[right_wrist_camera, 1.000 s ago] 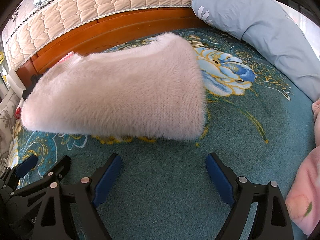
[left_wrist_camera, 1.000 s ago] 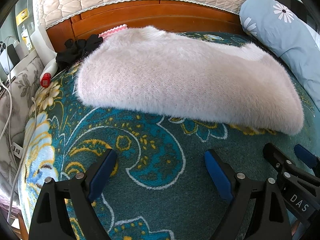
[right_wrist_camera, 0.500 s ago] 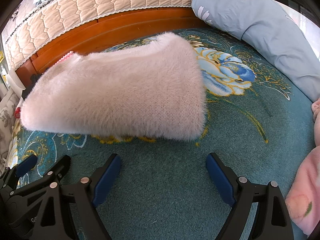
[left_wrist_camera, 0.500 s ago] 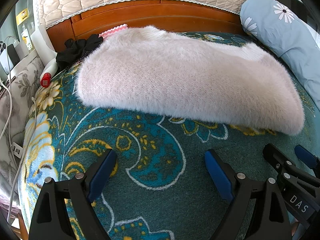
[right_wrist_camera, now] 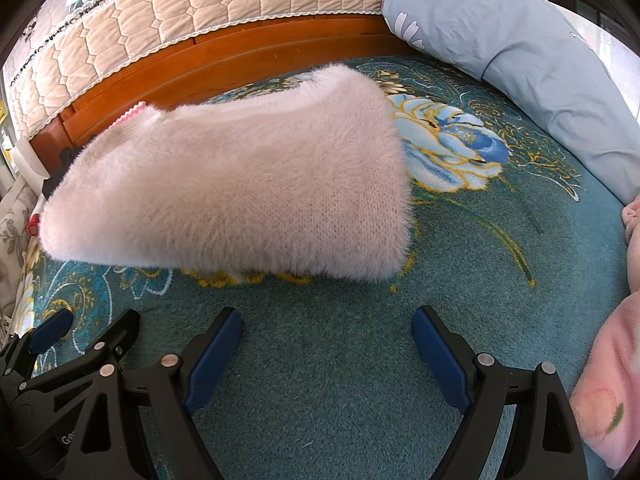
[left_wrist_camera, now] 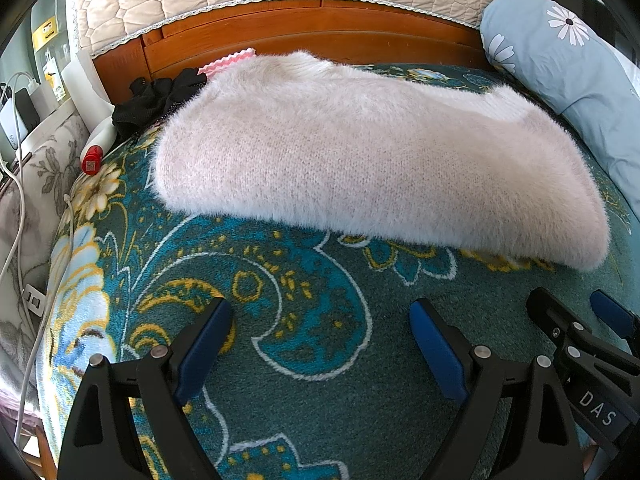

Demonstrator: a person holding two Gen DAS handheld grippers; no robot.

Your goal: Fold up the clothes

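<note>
Nothing moved; folded sweater (left_wrist_camera: 360, 160) lies lengthwise along the headboard (left_wrist_camera: 312, 36).

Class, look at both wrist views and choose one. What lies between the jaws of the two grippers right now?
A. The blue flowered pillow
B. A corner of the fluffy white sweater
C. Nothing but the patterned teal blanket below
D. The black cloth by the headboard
C. Both the left gripper and the right gripper stand open over bare blanket, short of the fluffy white sweater.
</note>
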